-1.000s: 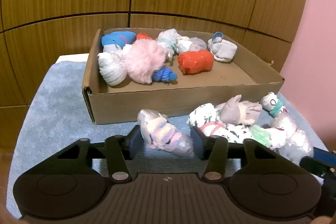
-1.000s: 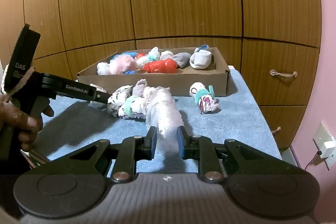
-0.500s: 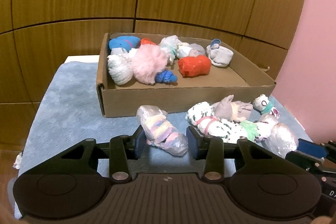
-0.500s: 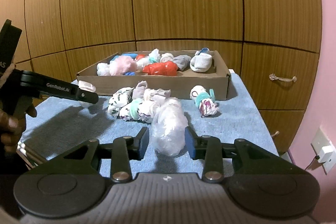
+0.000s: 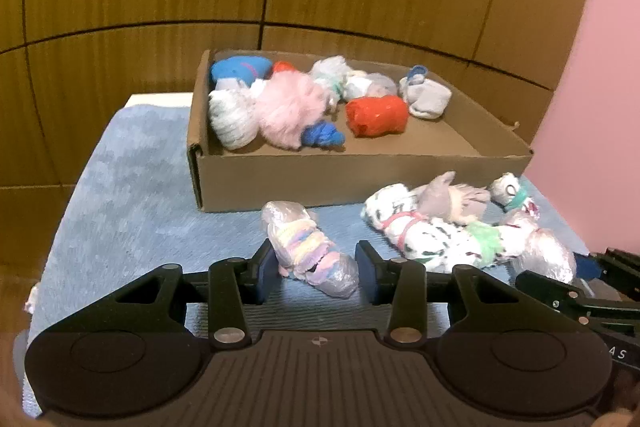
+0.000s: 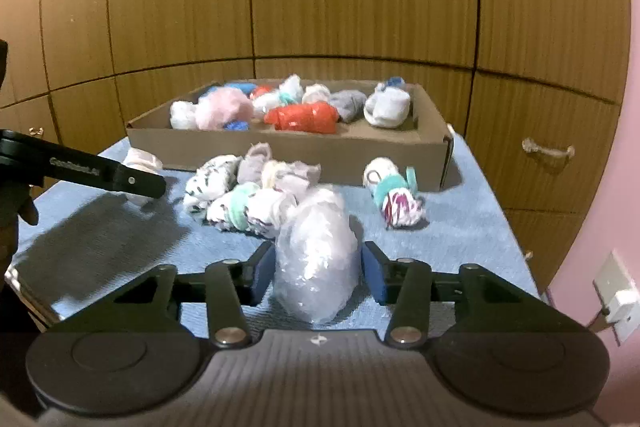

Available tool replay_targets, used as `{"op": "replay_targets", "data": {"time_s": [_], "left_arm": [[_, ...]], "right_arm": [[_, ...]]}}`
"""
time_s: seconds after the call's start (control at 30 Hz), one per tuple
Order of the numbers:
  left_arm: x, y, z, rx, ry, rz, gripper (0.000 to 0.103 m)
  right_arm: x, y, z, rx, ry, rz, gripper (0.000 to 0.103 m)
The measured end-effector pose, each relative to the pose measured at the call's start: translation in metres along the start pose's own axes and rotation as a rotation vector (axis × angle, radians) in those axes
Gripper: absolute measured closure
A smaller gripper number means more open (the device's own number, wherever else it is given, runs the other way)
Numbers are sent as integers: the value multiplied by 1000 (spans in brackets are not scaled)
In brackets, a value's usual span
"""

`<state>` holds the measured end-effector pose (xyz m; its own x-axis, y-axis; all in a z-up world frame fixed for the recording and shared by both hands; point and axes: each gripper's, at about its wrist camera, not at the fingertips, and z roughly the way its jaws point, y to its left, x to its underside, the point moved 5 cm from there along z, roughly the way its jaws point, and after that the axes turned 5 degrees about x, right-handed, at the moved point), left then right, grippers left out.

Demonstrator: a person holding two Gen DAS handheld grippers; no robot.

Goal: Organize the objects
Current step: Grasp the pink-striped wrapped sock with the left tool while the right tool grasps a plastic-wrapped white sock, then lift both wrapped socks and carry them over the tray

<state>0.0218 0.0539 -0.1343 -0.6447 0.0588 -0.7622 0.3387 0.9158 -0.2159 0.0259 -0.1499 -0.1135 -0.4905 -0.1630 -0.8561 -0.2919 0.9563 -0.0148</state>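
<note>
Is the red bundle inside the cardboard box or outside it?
Inside. The red bundle lies on the floor of the cardboard box, behind its front wall, beside the other bundles.

Open blue worktop (image 5: pixel 132 179) left of cardboard box (image 5: pixel 320 179); sock-bundle pile (image 6: pixel 248 195) crowds box front; box's right floor bare beyond red bundle (image 5: pixel 376 115).
</note>
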Motion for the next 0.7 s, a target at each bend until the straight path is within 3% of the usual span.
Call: {"op": "replay_targets", "data": {"time_s": [0.23,0.3,0.37,0.5,0.7], "left_arm": [[-6,3,9,-13,7,-27,42],[-7,2,11,-20,8,-23,46],[-6,3,10,-24,6,-19,61],[-7,7,7,-18,-1,-46,65],[-13,-6,-13,-24,-38,27,65]], "right_arm": [[6,-4,-3,-13,-15,41,71],[6,-4,-4,-16,-18,42,72],[5,-5,-6,-19,-25,46,73],[4,-6,-10,-21,-31,50,73],[-3,-6,-21,-29,-51,47,73]]}}
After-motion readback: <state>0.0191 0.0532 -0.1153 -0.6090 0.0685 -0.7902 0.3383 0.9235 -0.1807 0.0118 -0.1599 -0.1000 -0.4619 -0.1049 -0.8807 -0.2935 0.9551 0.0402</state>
